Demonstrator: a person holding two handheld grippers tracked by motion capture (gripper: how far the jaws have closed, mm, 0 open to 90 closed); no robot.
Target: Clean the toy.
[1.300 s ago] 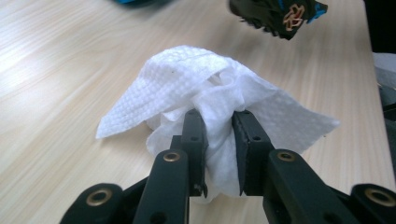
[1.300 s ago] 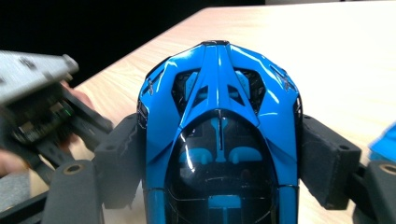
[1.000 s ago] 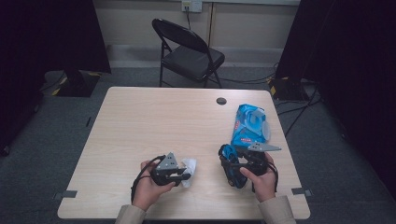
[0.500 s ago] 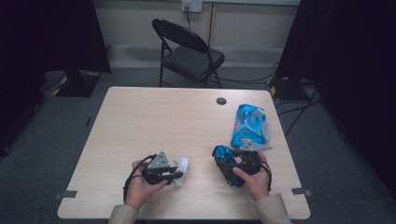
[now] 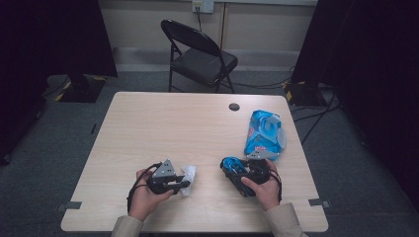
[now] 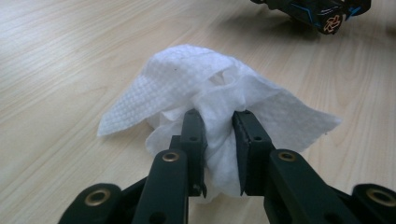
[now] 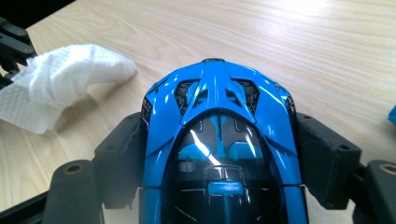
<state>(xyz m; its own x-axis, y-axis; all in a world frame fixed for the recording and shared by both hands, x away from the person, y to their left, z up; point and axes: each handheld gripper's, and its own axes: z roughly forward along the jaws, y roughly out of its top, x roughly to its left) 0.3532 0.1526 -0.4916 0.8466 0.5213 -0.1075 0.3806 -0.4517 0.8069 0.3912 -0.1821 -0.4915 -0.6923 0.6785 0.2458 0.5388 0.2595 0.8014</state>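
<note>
Left gripper [image 6: 218, 122] has its jaws pinched nearly together on a crumpled white wet wipe [image 6: 210, 93], which sits bunched on the wooden table [image 5: 173, 123] near the front edge. Right gripper [image 7: 219, 154] is spread fairly wide, jaws pressed against both sides of a shiny blue toy sports car [image 7: 219, 135], nose pointing toward the wipe. The blue wipes pack [image 5: 265, 133] lies just beyond the right hand [image 5: 264, 185].
</note>
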